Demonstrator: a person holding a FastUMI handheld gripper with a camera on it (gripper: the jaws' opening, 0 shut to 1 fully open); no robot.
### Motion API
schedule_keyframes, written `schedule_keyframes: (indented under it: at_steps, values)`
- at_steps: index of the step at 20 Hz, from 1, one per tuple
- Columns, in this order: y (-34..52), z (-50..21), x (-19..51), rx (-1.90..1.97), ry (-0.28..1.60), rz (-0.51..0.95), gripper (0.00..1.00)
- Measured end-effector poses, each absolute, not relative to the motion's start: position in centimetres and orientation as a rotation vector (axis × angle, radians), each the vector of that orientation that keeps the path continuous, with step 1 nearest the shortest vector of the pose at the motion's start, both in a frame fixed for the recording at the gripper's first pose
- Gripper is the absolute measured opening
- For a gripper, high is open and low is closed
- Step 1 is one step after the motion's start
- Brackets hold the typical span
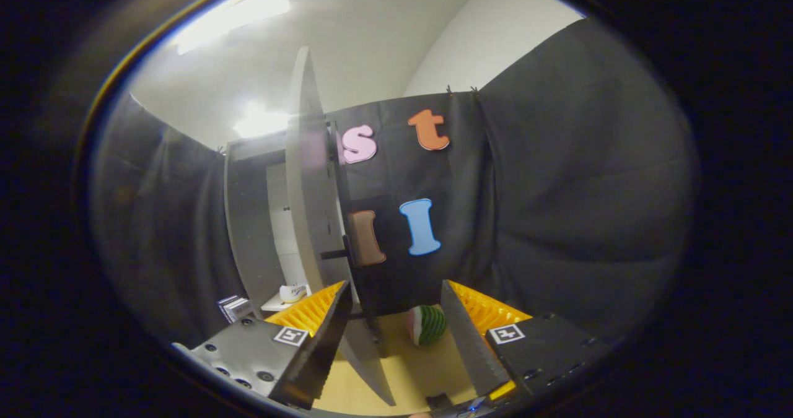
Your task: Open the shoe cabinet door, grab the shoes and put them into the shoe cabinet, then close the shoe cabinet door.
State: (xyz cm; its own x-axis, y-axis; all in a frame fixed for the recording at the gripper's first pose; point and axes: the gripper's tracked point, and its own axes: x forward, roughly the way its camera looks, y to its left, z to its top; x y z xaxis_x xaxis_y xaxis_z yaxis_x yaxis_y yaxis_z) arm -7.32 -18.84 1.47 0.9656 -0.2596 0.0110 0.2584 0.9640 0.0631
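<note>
Shoe cabinet [251,220] stands ahead and to the left of the tongs [393,337], its one door [310,195] swung out edge-on toward the camera so that the lower edge of the panel runs down between the two fingers [322,343], nearer the left one. A dark handle peg [334,254] sticks out from the door's face about halfway up. The tongs are apart and clamp nothing; the door edge sits in the gap without both fingers pressing on it. Inside the open cabinet I count one pale shoe [293,292] resting on a low shelf [272,305], so the loading step looks at least partly done, though a second shoe, if any, is hidden behind the door. Outside, on the yellowish floor [427,368], lies one striped ball [427,325] just beyond the right finger, and one small stack of books or boxes [234,308] sits to the left of the cabinet base; I cannot tell which they are. The main risk, as I judge it, is the door: with the panel so close to the left finger, a sideways move could knock it or jam a fingertip against its edge rather than push it cleanly shut. Closing too fast could also catch the shoe if it overhangs the shelf front, and a wide swing to the right could send the ball rolling.
</note>
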Motion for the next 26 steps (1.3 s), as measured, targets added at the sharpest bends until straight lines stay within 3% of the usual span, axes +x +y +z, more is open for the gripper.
schedule_keyframes:
  at_steps: [12,26]
  values:
    - [-17.8,-0.4,-2.0,0.061,0.046,-0.067,0.9]
    - [-15.2,-0.6,-0.6,-0.041,0.085,0.093,0.89]
